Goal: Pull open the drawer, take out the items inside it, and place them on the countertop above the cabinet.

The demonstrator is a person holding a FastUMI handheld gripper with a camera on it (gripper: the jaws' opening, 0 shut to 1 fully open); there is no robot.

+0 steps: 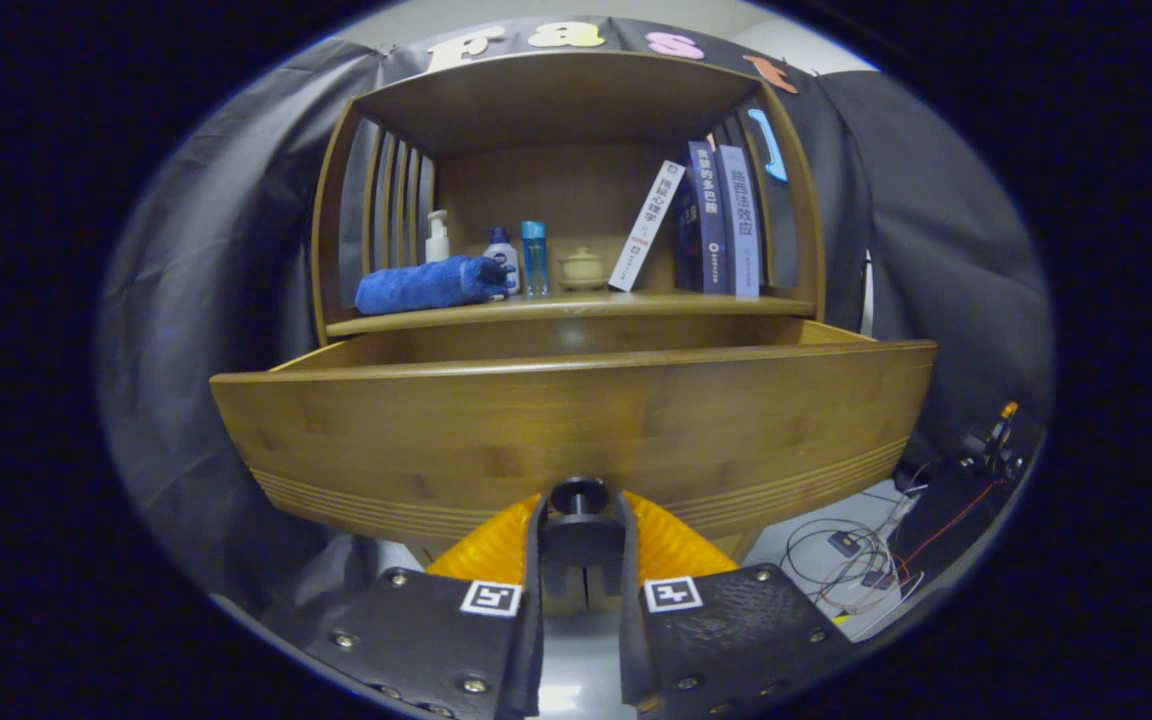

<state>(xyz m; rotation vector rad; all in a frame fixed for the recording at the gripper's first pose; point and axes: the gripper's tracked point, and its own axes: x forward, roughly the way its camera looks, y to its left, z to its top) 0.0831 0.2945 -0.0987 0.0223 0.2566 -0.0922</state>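
**Drawer out, knob in the claw; contents hidden**

The gripper [580, 535] was closed on the dark drawer knob [579, 497], one finger pressing each side. The wooden drawer [576, 420] stood pulled out from the cabinet [566, 110]; its tall front blocked the interior, so contents could not be made out. On the countertop [576, 305] at 12 o'clock beyond it: rolled blue towel [426, 284], bottles, small teapot [582, 267], books [711, 215]. Cables [861, 550] lay at 4 o'clock, partly cut off.
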